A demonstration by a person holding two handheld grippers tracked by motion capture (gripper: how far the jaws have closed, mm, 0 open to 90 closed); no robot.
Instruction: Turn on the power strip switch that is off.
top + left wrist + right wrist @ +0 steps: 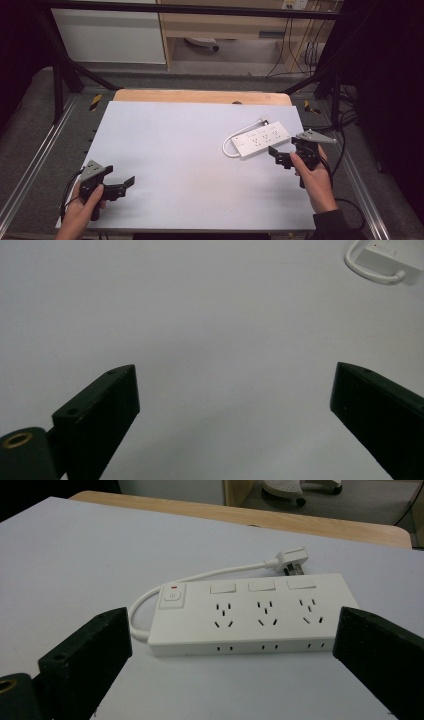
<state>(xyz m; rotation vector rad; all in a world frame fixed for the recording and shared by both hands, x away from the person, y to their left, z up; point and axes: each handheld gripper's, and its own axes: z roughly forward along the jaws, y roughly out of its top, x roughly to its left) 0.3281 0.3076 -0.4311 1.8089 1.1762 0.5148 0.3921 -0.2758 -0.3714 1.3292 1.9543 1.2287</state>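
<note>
1. I see the strip [262, 139], a white power strip, on the right half of the desk [175, 150], near its right edge and closer to the far edge than the near one. It lies flat, sockets up.
2. Right gripper [284, 154] sits just on the near side of the strip, apart from it. In the right gripper view the jaws stand spread wide, and the strip [250, 615] lies between and beyond them, untouched.
3. Left gripper [122, 186] is at the near left corner, well apart from the strip. Jaws spread wide over bare white surface in the left gripper view.
4. Open room: the whole left and middle of the desk is bare. Room is tight on the right, where the strip's far end comes near the desk's right edge.
5. Cord [200, 577] loops from the strip's switch end around behind it to the plug [292, 559], which lies on the desk just behind the strip.
6. A wooden edge [200, 96] shows past the white surface on the far side.
7. Cut off: in the left gripper view the frame corner crops the strip [387, 257], leaving one end and a bend of cord.
8. Hard to make out: the plug's prongs, and the marks on the strip's switch [172, 596].
</note>
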